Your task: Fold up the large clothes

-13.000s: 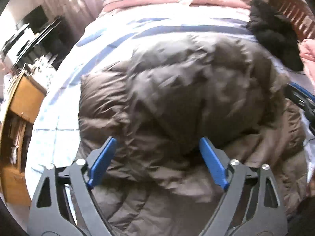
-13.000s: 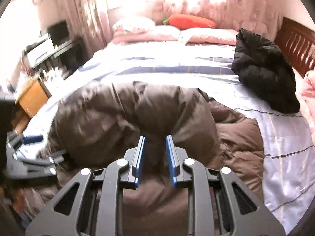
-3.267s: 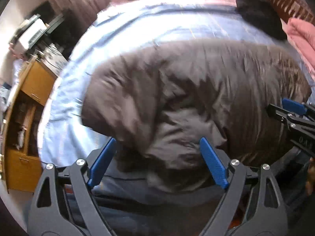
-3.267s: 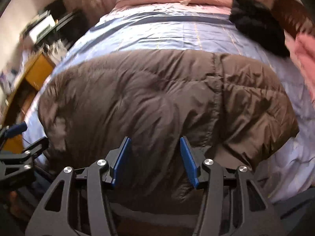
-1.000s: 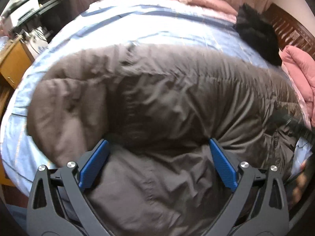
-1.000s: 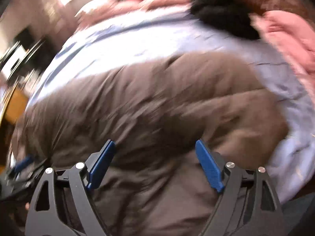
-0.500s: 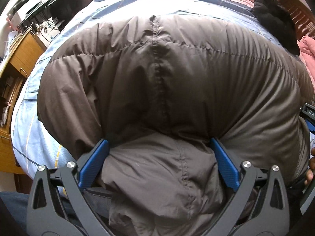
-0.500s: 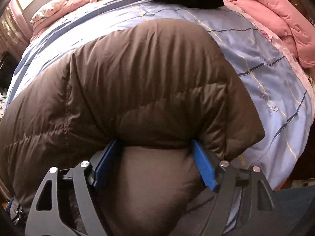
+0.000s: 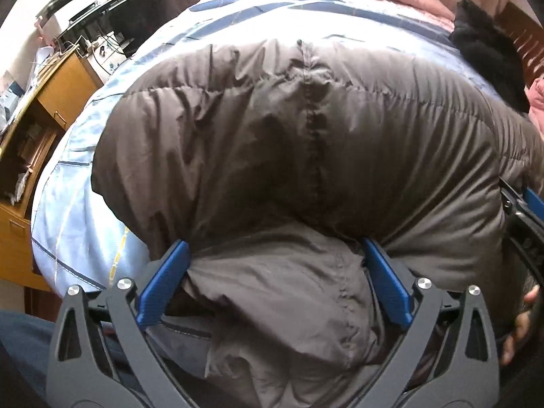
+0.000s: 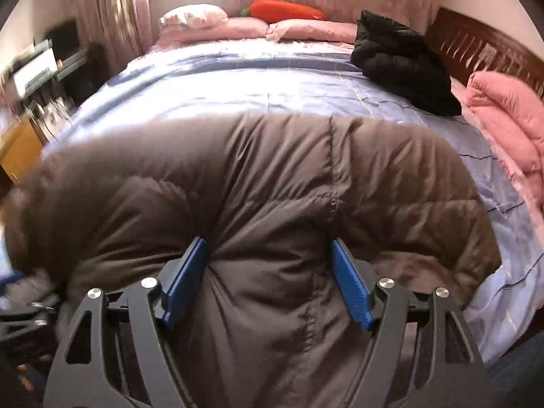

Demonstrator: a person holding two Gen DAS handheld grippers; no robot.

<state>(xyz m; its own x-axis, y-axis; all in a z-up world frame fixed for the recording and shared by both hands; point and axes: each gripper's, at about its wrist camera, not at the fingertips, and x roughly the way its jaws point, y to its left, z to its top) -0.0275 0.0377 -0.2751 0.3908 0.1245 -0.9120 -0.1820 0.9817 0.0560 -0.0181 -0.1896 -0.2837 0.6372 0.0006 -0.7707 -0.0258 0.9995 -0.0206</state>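
Observation:
A bulky brown down jacket [image 9: 306, 142] lies folded in a thick bundle at the near edge of the bed; it also fills the right wrist view [image 10: 272, 197]. My left gripper [image 9: 275, 278] is wide open with a thick fold of the jacket between its blue pads. My right gripper [image 10: 272, 272] is also spread wide with jacket bulk pressed between its pads. The right gripper shows at the right edge of the left wrist view [image 9: 523, 224].
The light blue striped bedspread [image 10: 272, 78] stretches behind the jacket. A black jacket [image 10: 404, 61] lies at the far right, a pink quilt [image 10: 506, 119] beside it, pillows and an orange carrot cushion [image 10: 285, 10] at the head. A wooden cabinet [image 9: 40, 112] stands left of the bed.
Both grippers stay around the jacket bundle. The right wrist view has tilted up, so more of the bed and headboard shows. The bundle has shifted slightly away in the left view.

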